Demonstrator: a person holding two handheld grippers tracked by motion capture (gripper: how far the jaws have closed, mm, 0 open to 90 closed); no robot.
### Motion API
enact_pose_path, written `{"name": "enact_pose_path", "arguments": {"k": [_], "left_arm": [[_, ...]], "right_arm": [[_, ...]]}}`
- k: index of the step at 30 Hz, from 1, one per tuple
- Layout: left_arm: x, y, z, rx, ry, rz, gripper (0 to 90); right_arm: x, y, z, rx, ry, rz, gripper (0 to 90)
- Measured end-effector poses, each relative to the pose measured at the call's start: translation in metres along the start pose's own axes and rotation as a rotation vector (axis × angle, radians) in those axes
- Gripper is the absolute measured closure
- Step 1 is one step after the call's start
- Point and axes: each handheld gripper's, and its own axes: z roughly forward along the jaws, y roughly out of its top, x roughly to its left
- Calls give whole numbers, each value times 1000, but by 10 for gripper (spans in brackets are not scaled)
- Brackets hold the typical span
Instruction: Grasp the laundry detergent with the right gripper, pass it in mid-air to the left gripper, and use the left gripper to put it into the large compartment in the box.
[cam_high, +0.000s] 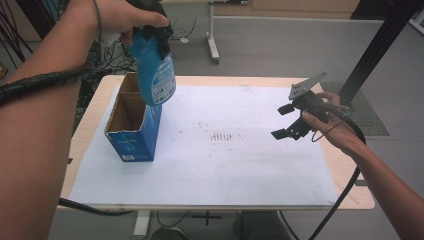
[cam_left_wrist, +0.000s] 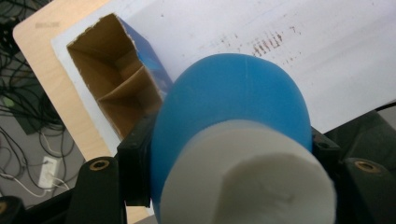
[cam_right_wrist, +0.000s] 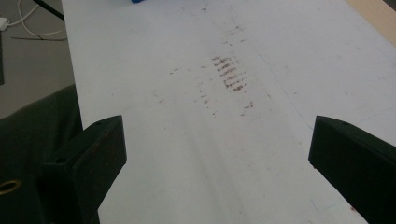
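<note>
one blue bottle (cam_high: 156, 70), smooth rigid plastic and likely light, hangs pinched at its neck by the left gripper (cam_high: 155, 34) over the box (cam_high: 131, 120) at 9 o'clock; right gripper (cam_high: 289, 121) gapes wide, holding nothing.

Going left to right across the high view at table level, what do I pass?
Cardboard box → blue bottle held over it by the left gripper → brown smudges on the white sheet → right gripper, open.

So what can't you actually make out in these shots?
- Bottle label: high view, print too small.
- Bottle's neck: high view, covered by the left hand-held gripper.
- Box bottom: left gripper view, the bottle blocks part of it.
- Box in the right gripper view: cut off by the top edge.
</note>
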Motion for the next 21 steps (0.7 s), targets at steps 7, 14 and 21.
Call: {"name": "enact_pose_path", "arguments": {"k": [7, 14, 21], "left_arm": [[20, 0, -4, -25, -4, -119, 367], [40, -2, -10, -46, 14, -244, 367], [54, -4, -14, -58, 43, -333, 367]], "right_arm": [[-2, -5, -4, 15, -13, 1, 42], [-6, -10, -7, 23, -22, 12, 42], [-8, -13, -10, 36, -24, 11, 42]]}}
